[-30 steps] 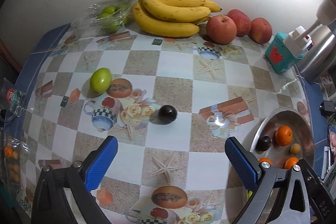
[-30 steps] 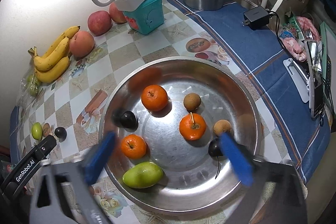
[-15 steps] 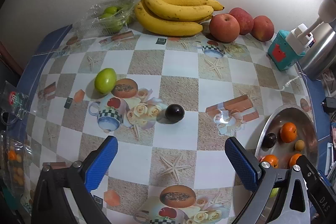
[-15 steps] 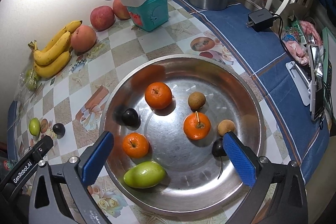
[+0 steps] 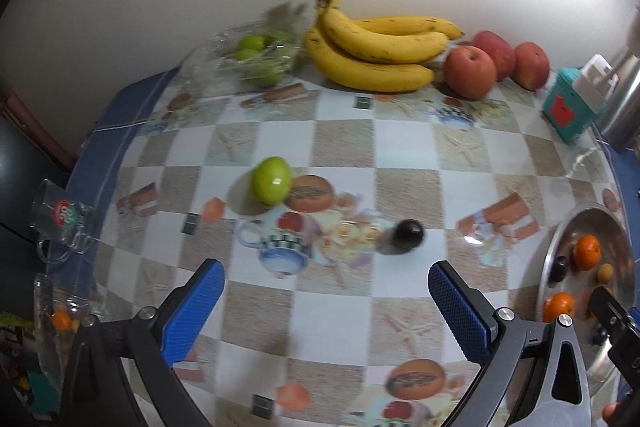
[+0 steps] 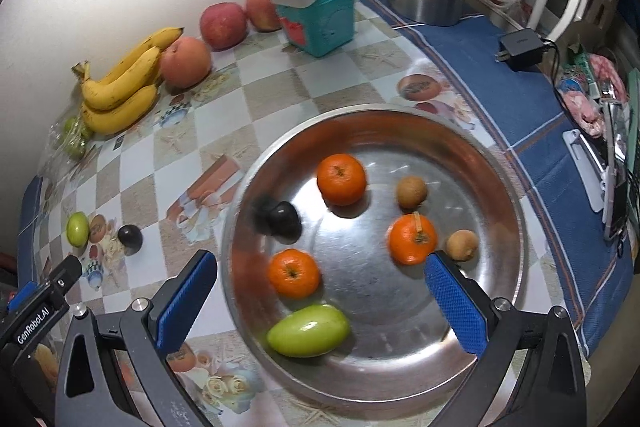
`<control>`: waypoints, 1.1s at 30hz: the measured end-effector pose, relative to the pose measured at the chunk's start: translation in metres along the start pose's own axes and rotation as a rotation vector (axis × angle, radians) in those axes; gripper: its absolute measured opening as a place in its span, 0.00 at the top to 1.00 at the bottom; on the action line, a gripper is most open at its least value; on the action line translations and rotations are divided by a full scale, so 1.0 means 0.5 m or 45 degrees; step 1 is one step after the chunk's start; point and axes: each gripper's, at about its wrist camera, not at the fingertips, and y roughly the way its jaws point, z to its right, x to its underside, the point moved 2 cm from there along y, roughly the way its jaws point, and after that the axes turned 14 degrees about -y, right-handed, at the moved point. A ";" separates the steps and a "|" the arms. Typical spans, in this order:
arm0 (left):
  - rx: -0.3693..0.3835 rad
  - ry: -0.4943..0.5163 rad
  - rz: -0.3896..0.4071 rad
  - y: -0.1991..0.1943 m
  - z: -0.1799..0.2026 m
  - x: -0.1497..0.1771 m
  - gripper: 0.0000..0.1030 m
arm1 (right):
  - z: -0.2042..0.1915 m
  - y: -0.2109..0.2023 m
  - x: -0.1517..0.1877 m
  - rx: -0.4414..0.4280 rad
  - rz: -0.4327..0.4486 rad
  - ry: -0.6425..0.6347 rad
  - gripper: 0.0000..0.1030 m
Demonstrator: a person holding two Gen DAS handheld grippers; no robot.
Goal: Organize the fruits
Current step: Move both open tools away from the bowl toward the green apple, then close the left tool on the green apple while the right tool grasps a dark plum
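Left gripper (image 5: 326,293) jaws gape wide and empty over the table (image 5: 404,155); the dark plum (image 5: 407,233) ahead looks small, smooth, liable to roll, best pinched across its middle.

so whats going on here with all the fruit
A person is sorting fruit into a metal tray with a handheld tool in each hand. Both tools are open and empty. The left tool points at a dark plum and a green fruit on the checkered tablecloth. The right tool hovers over the tray, which holds three tangerines among other fruit.
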 end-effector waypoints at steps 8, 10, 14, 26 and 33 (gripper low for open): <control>-0.105 -0.086 0.036 0.000 -0.096 -0.022 0.00 | -0.102 0.001 -0.010 -0.113 0.024 -0.134 0.00; -0.115 -0.104 0.042 -0.001 -0.120 -0.025 0.00 | -0.128 0.002 -0.011 -0.130 0.030 -0.166 0.00; -0.134 -0.140 0.059 -0.005 -0.161 -0.032 0.00 | -0.181 0.004 -0.016 -0.180 0.042 -0.222 0.00; -0.039 -0.382 -0.046 0.046 -0.271 -0.052 0.00 | -0.264 0.034 -0.034 -0.353 0.044 -0.221 0.00; 0.110 -0.416 -0.064 0.080 -0.266 -0.085 0.01 | -0.273 0.054 -0.061 -0.362 0.071 -0.185 0.00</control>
